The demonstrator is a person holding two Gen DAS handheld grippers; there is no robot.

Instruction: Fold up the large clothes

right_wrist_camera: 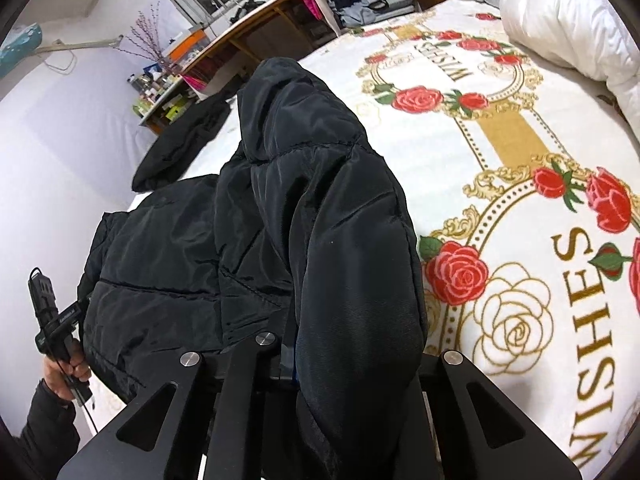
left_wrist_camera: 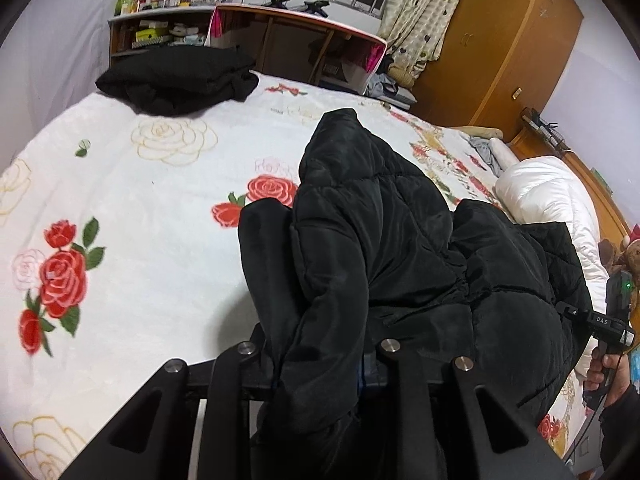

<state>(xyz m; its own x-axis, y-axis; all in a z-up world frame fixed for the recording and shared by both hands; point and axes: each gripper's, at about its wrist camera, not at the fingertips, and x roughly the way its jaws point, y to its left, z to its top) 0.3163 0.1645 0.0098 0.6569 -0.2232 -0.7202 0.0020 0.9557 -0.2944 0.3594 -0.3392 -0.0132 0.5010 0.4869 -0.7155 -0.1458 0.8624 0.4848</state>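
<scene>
A black quilted puffer jacket (left_wrist_camera: 384, 240) hangs bunched between both grippers above the rose-print bed cover (left_wrist_camera: 152, 200). My left gripper (left_wrist_camera: 320, 368) is shut on a fold of the jacket, which drapes over and hides its fingertips. In the right wrist view the same jacket (right_wrist_camera: 312, 208) covers my right gripper (right_wrist_camera: 320, 364), which is shut on another fold. Each view shows the other hand and gripper handle at the frame's edge, the right one (left_wrist_camera: 612, 320) and the left one (right_wrist_camera: 56, 320).
A folded black garment (left_wrist_camera: 176, 76) lies at the bed's far corner, near a shelf (left_wrist_camera: 160, 32) and a wooden desk (left_wrist_camera: 304, 36). A white duvet (left_wrist_camera: 552, 196) is heaped at the bed's right end. A wooden wardrobe (left_wrist_camera: 500, 40) stands behind.
</scene>
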